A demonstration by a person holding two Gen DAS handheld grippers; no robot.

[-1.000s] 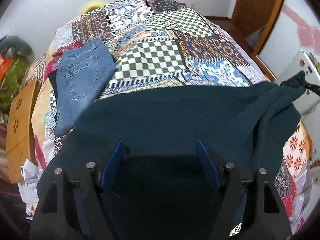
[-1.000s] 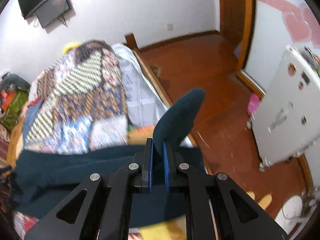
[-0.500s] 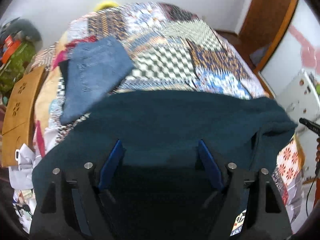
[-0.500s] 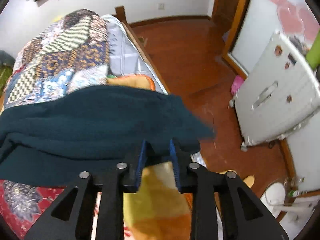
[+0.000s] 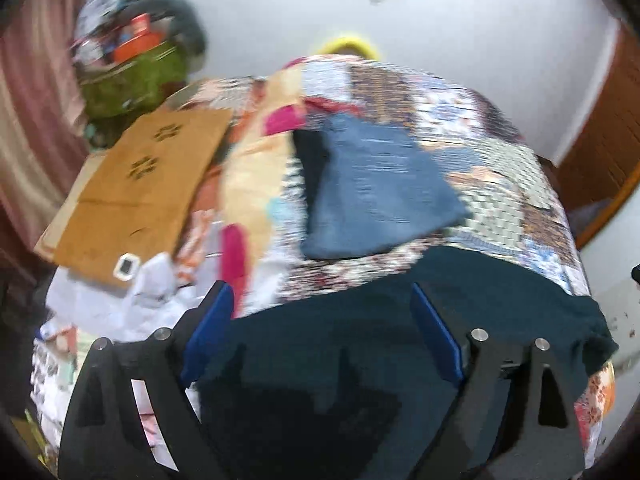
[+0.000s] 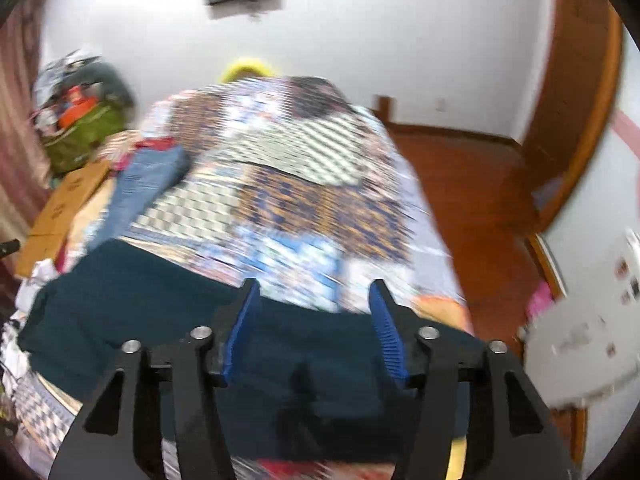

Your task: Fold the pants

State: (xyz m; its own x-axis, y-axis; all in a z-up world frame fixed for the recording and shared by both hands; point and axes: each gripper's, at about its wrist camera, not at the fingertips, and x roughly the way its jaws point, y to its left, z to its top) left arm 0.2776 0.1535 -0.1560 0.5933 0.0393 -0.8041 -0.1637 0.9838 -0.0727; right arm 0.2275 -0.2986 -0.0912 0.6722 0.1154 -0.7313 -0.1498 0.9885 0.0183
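Both the left gripper [image 5: 320, 316] and right gripper [image 6: 314, 306], jaws just opened wider and gripping nothing, hang above dark teal pants [image 5: 360, 344] spread across a quilted bed [image 5: 500, 184].

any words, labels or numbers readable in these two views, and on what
None can be read.
cardboard box: dark printed marks, too blurred to tell as letters.
orange package on the green bag: print too blurred.
papers at the bed's near corner: print too blurred.
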